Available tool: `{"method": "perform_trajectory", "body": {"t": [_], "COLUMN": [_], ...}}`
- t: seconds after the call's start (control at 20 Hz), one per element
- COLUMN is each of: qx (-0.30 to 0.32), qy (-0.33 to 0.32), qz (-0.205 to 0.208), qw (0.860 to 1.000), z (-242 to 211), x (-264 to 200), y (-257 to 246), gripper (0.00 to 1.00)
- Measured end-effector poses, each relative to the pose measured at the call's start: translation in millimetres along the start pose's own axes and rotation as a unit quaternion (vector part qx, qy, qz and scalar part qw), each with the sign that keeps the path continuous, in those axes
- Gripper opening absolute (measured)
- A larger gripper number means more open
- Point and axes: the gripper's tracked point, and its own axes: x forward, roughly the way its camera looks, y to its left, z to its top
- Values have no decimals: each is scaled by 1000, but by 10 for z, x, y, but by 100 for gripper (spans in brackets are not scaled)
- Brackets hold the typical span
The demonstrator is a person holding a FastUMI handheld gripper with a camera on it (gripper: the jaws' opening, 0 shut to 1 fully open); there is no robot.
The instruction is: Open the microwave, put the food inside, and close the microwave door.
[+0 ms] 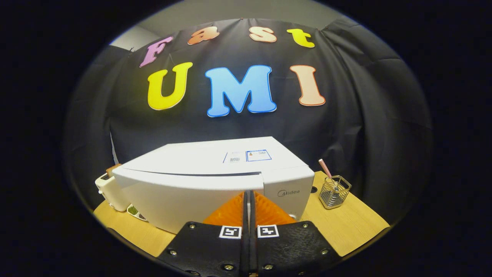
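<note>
Left to right on wooden tabletop [353, 227]: white toaster [109, 192]; small dish [135, 211] beside it; white microwave [215, 184], door shut, centre. Tongs [248, 194] closed, empty, tips against microwave front. Wire holder [334, 191] with straw, far right.

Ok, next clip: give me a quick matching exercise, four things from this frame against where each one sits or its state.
Things:
1. microwave
2. wire basket
3. toaster
4. gripper

Places or states:
A. beyond the microwave's far left end
B. fingers closed together, tips at the microwave front
C. door shut, just ahead of the fingers
D. right of the microwave, holding a striped straw

Pairs: 1-C, 2-D, 3-A, 4-B
</note>
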Motion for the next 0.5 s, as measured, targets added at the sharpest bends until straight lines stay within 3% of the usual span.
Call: {"method": "perform_trajectory", "body": {"t": [0.3,0.5], "qx": [-24,-2], "qy": [-16,-16], "qz": [21,30], "qw": [999,999], "z": [-3,19], "x": [124,92], "y": [-23,-20], "gripper": [2,2]}}
